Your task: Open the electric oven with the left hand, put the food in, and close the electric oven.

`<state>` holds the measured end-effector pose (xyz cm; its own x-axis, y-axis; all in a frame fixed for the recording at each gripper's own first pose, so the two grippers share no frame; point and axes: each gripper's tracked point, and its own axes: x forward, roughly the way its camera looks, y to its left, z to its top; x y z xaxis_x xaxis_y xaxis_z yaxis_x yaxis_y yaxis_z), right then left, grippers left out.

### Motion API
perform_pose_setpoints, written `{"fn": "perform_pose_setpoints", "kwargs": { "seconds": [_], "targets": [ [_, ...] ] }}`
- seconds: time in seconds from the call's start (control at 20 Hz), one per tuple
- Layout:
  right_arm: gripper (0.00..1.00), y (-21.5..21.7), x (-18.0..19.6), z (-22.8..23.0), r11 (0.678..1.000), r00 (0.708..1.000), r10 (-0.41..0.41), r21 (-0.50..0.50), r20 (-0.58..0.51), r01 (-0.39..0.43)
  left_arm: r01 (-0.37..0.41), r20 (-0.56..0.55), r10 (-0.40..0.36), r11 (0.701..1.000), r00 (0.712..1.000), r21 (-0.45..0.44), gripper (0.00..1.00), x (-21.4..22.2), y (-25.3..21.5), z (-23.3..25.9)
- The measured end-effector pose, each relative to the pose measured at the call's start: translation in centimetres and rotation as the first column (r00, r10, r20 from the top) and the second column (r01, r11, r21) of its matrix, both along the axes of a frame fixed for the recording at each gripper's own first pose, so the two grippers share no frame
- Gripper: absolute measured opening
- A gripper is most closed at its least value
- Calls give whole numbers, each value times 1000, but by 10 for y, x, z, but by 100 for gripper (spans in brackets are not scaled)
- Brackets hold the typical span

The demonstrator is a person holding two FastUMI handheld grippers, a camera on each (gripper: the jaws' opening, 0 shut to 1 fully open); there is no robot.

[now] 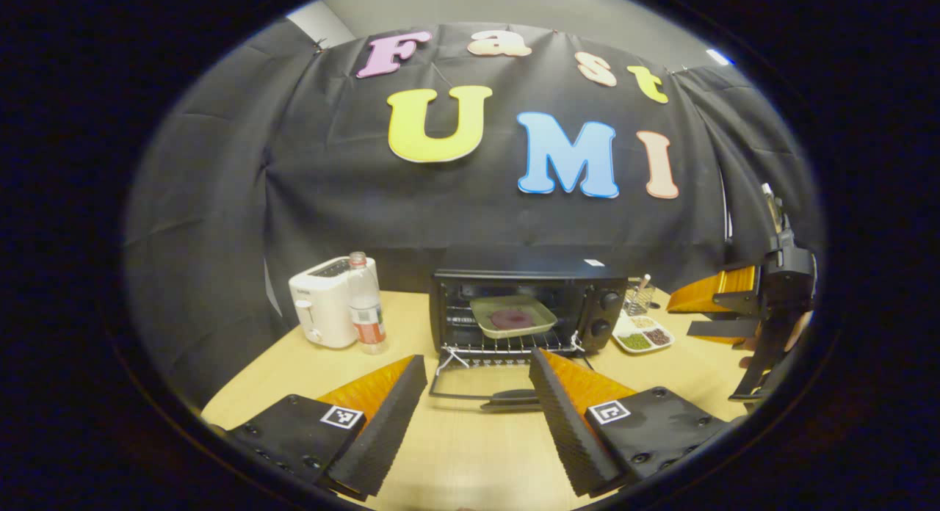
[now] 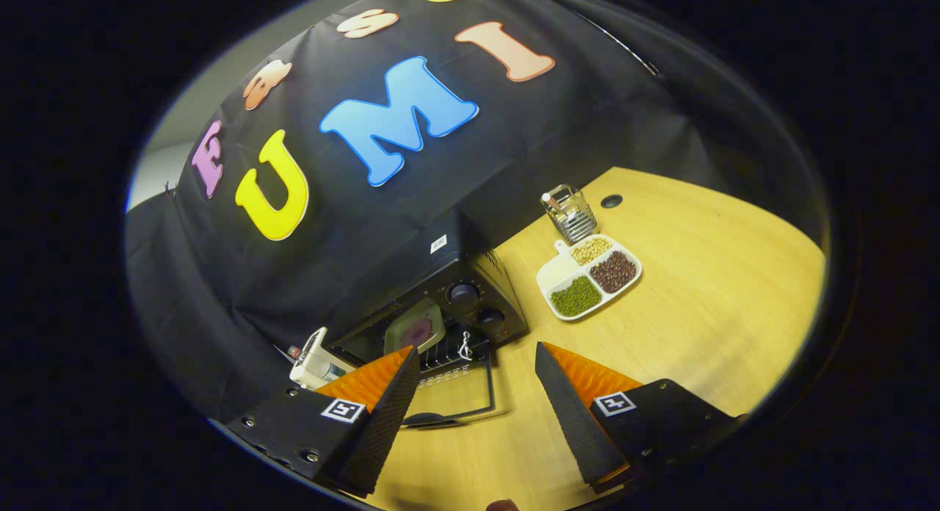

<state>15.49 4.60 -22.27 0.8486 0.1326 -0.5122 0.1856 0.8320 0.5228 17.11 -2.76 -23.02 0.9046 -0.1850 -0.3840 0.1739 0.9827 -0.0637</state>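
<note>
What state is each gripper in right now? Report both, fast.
Left gripper: open, holding nothing, above the pale wooden table.
Right gripper: open, holding nothing.

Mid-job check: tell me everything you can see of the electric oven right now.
The electric oven is a black box-shaped countertop unit that looks like metal, standing upright on the wooden table against the booth's wall. Its glass door hangs fully open, folded down flat, dark handle toward the front. Two round knobs sit on its right panel. Inside, a wire rack carries a pale tray holding a dark round food item. Neither gripper touches it.
</note>
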Motion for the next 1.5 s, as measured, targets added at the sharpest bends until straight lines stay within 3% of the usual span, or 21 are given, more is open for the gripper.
{"fn": "perform_pose_setpoints", "kwargs": {
  "seconds": [0.05,0.1,0.3,0.4,0.5,0.6,0.8,0.85,0.9,1.0,1.05,1.1,1.15,1.2,1.35,1.45,1.5],
  "targets": [
    [97,-6,-3,2,999,1000,6,-35,12,-6,16,-18,-16,1000,1000,1,100,0,-6,-7],
    [98,-14,-8,6,997,999,5,-74,32,-3,33,-38,-32,999,999,2,96,0,-13,-15],
    [97,-43,-21,22,976,996,3,-217,92,17,87,-131,-89,996,987,-21,96,-1,-35,-50],
    [97,-49,-29,30,967,993,20,-255,112,9,98,-172,-100,995,980,-20,100,2,-43,-70],
    [97,-53,-34,33,957,992,31,-289,126,7,113,-225,-116,993,967,-25,96,4,-55,-92],
    [97,-61,-39,36,935,989,46,-353,141,7,123,-274,-124,992,954,-19,100,7,-62,-113],
    [98,-67,-48,48,883,983,82,-469,165,5,126,-337,-126,992,933,-21,96,14,-70,-143],
    [97,-67,-50,48,879,983,83,-477,163,5,122,-349,-123,992,929,-23,100,16,-71,-150],
    [98,-67,-52,49,878,984,80,-478,161,6,119,-361,-119,993,925,-22,92,19,-72,-157],
    [98,-67,-55,50,880,984,79,-474,162,8,108,-385,-106,994,917,-17,96,22,-71,-171],
    [98,-67,-56,52,882,982,83,-471,170,7,103,-400,-99,995,911,-13,92,23,-70,-178],
    [98,-70,-57,53,880,982,81,-475,172,11,100,-415,-92,995,905,-3,100,23,-69,-184],
    [98,-74,-58,52,877,982,75,-480,172,17,100,-424,-86,995,902,9,96,23,-68,-189],
    [98,-80,-59,53,874,983,65,-486,171,27,110,-395,-89,993,914,31,92,29,-67,-189],
    [98,-91,-57,56,872,983,40,-487,179,53,124,-390,-84,989,917,79,100,34,-68,-194],
    [98,-98,-56,58,859,983,33,-507,182,65,116,-373,-74,989,925,92,92,35,-68,-193],
    [98,-99,-55,60,856,982,37,-513,186,65,112,-366,-68,989,928,100,96,35,-69,-193]
  ]
}}
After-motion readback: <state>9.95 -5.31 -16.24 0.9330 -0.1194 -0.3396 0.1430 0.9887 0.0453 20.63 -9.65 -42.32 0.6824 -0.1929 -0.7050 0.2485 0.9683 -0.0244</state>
